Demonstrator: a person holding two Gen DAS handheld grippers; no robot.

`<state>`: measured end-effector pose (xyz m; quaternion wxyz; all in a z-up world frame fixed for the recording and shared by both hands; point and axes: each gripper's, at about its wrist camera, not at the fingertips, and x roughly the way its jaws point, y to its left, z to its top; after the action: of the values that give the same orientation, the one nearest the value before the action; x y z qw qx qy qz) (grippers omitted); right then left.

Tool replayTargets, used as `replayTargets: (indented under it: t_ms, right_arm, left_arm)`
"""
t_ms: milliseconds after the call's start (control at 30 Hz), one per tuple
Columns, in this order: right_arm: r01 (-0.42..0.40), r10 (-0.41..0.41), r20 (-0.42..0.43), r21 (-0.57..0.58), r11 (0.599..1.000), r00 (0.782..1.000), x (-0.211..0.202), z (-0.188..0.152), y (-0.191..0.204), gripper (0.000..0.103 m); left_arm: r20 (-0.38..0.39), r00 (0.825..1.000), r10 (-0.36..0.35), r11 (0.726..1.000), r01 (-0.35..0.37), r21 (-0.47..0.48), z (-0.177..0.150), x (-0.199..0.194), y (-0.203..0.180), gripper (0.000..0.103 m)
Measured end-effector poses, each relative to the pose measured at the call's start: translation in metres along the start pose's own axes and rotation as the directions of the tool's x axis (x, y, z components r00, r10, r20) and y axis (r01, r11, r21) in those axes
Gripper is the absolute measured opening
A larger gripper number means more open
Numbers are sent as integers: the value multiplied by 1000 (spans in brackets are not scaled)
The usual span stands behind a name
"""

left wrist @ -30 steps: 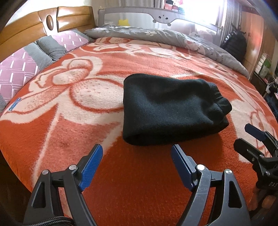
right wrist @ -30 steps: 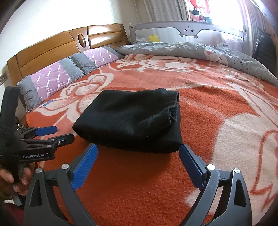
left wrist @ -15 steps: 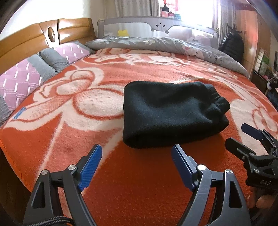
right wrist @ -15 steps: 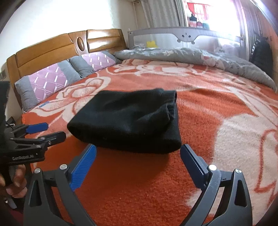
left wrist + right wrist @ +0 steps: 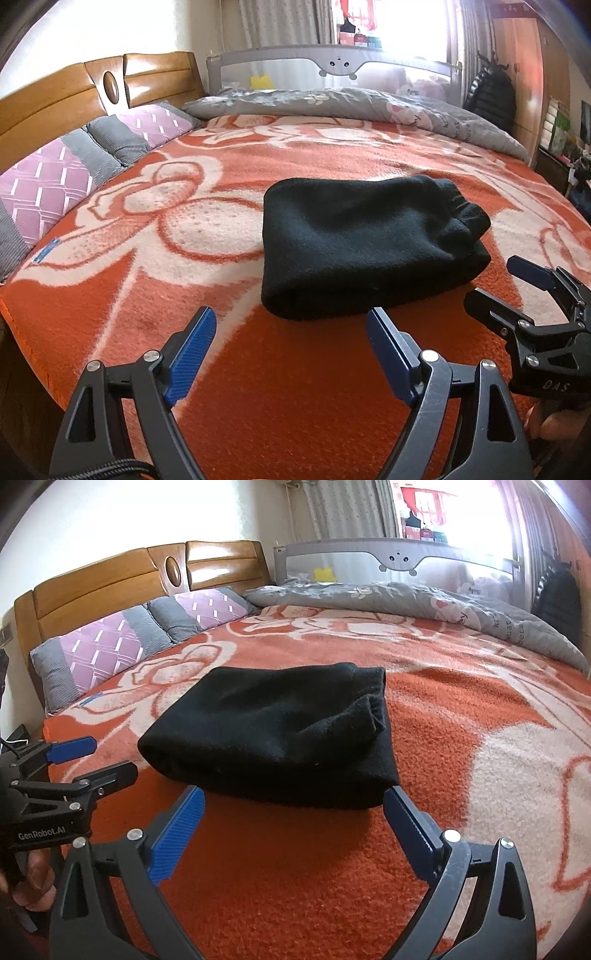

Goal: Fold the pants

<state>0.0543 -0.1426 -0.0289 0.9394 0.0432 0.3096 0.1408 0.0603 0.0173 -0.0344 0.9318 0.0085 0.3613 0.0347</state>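
Note:
The black pants (image 5: 365, 243) lie folded into a thick compact bundle on the orange flowered blanket (image 5: 184, 236); they also show in the right wrist view (image 5: 273, 734). My left gripper (image 5: 291, 332) is open and empty, hovering just short of the bundle's near edge. It shows at the left of the right wrist view (image 5: 96, 758). My right gripper (image 5: 293, 808) is open and empty, close to the bundle's near edge. It shows at the right of the left wrist view (image 5: 498, 284).
Purple and grey pillows (image 5: 66, 173) line a wooden headboard (image 5: 92, 92) at the left. A grey quilt (image 5: 351, 103) lies along the far side under a grey bed rail (image 5: 332, 66). The blanket's near left edge (image 5: 22, 317) drops off the bed.
Both grippers have drawn back and tilted up a little from the bundle, so more of the room shows. The pants have not moved. Both stay open.

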Motion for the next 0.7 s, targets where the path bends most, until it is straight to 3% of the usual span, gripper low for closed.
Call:
replayTargets:
  t_ms: [367,700]
  right_arm:
    - [4,-2,49,-41,999,999,-5,1,8,97]
    - [6,-4,44,-38,999,999,-3,1,8,97]
  left_arm:
    - [41,999,15,1000,-16,15,0,-3,-1,84]
    - [32,999,13,1000,-14,14,-1,-1,-2,84]
